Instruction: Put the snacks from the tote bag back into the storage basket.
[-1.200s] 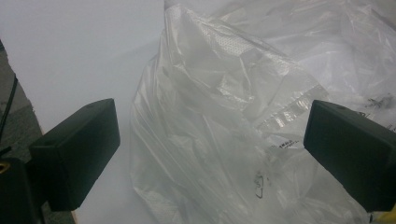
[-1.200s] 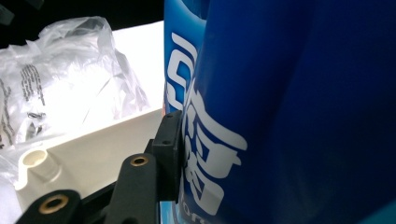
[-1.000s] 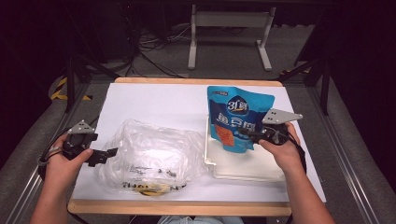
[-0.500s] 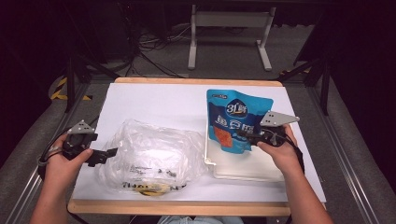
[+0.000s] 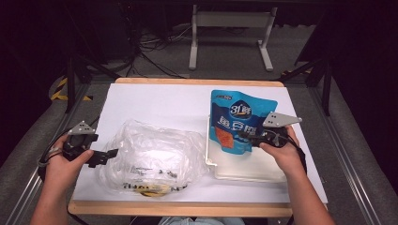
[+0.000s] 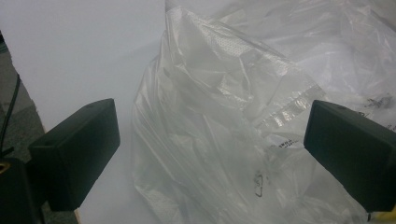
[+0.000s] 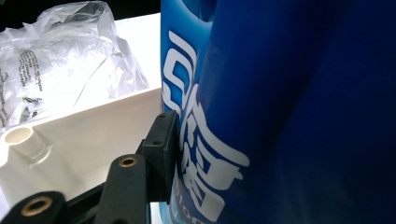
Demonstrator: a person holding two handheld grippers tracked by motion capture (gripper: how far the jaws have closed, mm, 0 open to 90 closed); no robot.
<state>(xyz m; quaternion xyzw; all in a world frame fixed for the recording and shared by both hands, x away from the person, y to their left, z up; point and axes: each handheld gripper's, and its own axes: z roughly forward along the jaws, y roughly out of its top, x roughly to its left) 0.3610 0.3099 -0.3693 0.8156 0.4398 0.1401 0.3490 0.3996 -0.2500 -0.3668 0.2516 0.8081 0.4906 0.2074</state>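
A blue snack pouch with white lettering stands over the far end of a white plastic tray at the table's right. My right gripper is shut on the pouch's lower right side. In the right gripper view, one black finger presses against the pouch, and the other is hidden behind it. A crumpled clear plastic bag lies at the left centre. My left gripper is open at the bag's left edge. Its jaws stand wide apart on either side of the bag's near folds.
A white sheet covers the wooden table. The tray's inside has a short round post in one corner. Beyond the table's far edge is a dark floor with cables and a metal stand.
The right hand and the pouch have shifted very slightly toward me. The left gripper and the bag have stayed put.
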